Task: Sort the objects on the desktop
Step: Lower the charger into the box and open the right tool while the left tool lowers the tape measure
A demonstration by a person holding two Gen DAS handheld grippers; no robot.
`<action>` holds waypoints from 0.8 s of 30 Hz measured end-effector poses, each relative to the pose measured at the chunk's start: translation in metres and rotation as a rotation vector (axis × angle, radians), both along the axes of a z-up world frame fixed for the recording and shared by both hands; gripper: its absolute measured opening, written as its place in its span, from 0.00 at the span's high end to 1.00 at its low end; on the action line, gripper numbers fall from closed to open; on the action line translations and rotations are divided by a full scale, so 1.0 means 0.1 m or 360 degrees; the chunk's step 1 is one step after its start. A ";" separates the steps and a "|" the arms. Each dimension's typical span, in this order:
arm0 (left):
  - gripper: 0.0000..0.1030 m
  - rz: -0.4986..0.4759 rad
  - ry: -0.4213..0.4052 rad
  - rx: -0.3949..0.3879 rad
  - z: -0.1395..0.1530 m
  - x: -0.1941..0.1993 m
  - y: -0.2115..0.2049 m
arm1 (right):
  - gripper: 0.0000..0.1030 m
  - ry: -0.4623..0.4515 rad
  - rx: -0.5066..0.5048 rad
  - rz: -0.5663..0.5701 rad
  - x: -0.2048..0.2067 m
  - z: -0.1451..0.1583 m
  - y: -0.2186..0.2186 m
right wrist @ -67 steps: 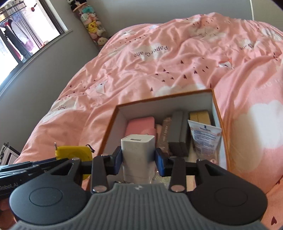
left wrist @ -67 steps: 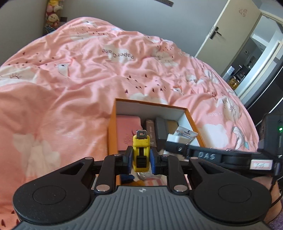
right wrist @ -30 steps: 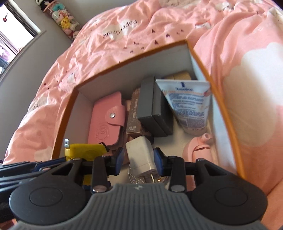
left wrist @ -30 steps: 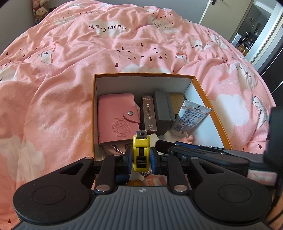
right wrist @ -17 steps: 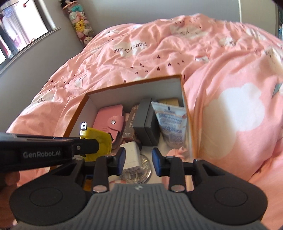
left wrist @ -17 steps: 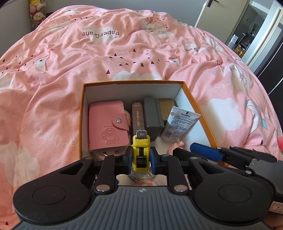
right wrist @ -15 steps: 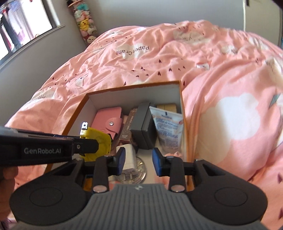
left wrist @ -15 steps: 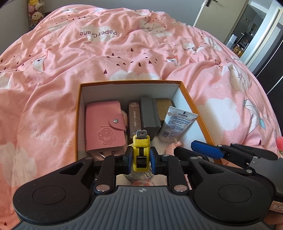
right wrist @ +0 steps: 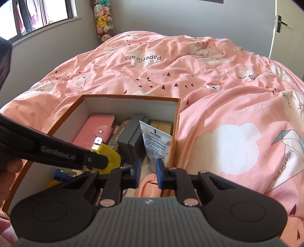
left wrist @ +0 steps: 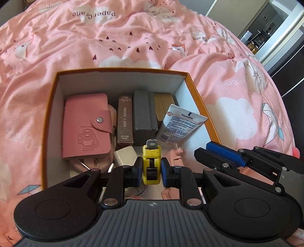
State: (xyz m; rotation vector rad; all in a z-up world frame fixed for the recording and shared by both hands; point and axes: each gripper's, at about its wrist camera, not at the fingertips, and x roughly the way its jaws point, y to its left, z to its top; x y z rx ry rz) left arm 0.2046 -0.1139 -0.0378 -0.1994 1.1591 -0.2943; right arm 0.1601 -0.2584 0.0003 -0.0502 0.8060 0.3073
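My left gripper (left wrist: 151, 169) is shut on a small yellow tape measure (left wrist: 151, 163) and holds it over the near end of the orange box (left wrist: 121, 69). The tape measure also shows in the right wrist view (right wrist: 107, 156). My right gripper (right wrist: 146, 173) is open and empty above the box's near right side; it shows in the left wrist view (left wrist: 218, 152). The white charger (left wrist: 124, 157) lies in the box beside the pink wallet (left wrist: 85, 126).
The box also holds a brown carton (left wrist: 124, 121), a grey case (left wrist: 145, 112), a Vaseline tube (left wrist: 178, 126), a pink object (right wrist: 150, 185) and keys. It sits on a pink duvet (right wrist: 209, 76). A door (right wrist: 285, 28) and a window (right wrist: 38, 15) are behind.
My right gripper let go of the white charger in the box, opened, and pulled up and back. My left gripper still holds the tape measure over the box.
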 end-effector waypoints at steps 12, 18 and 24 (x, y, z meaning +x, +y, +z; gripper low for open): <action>0.78 0.0039 0.0136 -0.0013 -0.33 0.27 -0.12 | 0.86 0.0001 -0.0062 0.0039 0.02 0.00 0.03; 0.78 0.0046 0.0188 -0.0041 -0.41 0.34 -0.13 | 0.86 0.0003 -0.0065 0.0038 0.04 0.00 0.04; 0.78 0.0053 0.0149 -0.0055 -0.33 0.32 -0.09 | 0.86 0.0003 -0.0088 0.0036 0.06 -0.01 0.05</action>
